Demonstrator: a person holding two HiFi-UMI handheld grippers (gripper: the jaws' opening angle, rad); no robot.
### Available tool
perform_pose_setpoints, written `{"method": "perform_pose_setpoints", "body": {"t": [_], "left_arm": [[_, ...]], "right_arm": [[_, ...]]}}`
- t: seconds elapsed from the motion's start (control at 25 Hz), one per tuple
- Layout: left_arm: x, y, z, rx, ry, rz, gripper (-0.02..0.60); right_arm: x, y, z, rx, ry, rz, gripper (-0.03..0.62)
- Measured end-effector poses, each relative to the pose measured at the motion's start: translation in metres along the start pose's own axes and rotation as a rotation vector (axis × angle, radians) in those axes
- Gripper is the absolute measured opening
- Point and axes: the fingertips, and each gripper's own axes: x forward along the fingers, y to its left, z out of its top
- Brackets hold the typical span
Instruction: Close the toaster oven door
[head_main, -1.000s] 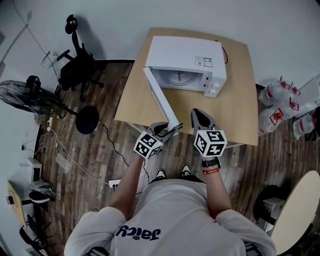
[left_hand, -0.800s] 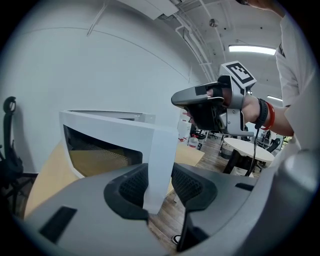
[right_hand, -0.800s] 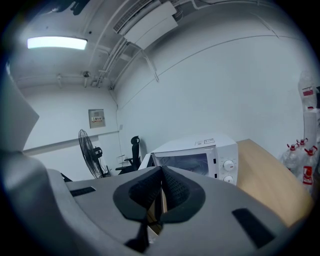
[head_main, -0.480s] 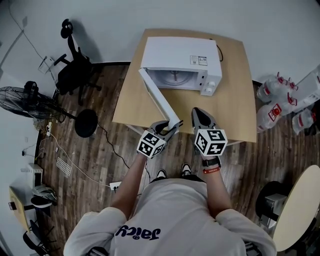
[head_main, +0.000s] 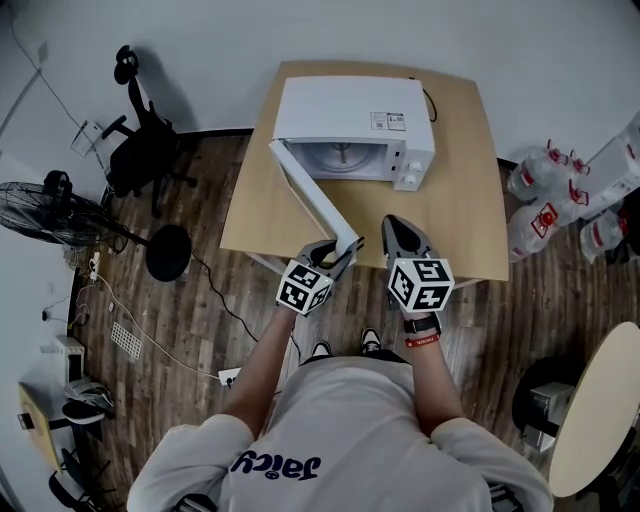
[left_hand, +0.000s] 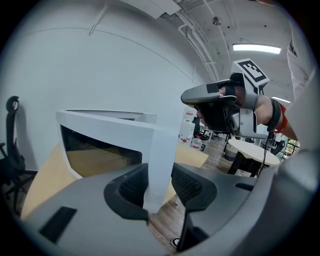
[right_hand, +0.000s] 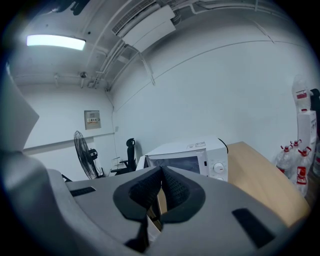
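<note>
On the wooden table (head_main: 470, 200) sits a white toaster oven (head_main: 345, 110), its door (head_main: 312, 195) swung wide open. Left gripper (head_main: 342, 252) fingers pinch the door's free edge. Right gripper (head_main: 397, 225), just beside, has fingers pressed together, empty.

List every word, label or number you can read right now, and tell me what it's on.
"Jaicy", as best it can be made out: dark print, seen upside down, on the back of the shirt.
Too small to read: the sticker on top of the toaster oven.
Blurred, unreadable: the wall sign.
Too small to read: the red labels on the bottles.
No words, only black-and-white squares: the marker cubes.
</note>
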Motion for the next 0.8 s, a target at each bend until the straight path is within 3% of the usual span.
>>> {"method": "perform_pose_setpoints", "body": {"t": [0.8], "left_arm": [[0.022,-0.003,0.011,-0.015,-0.010,0.015,0.158]], "right_arm": [[-0.011,-0.016,0.008,-0.006,-0.012,-0.016,0.015]]}}
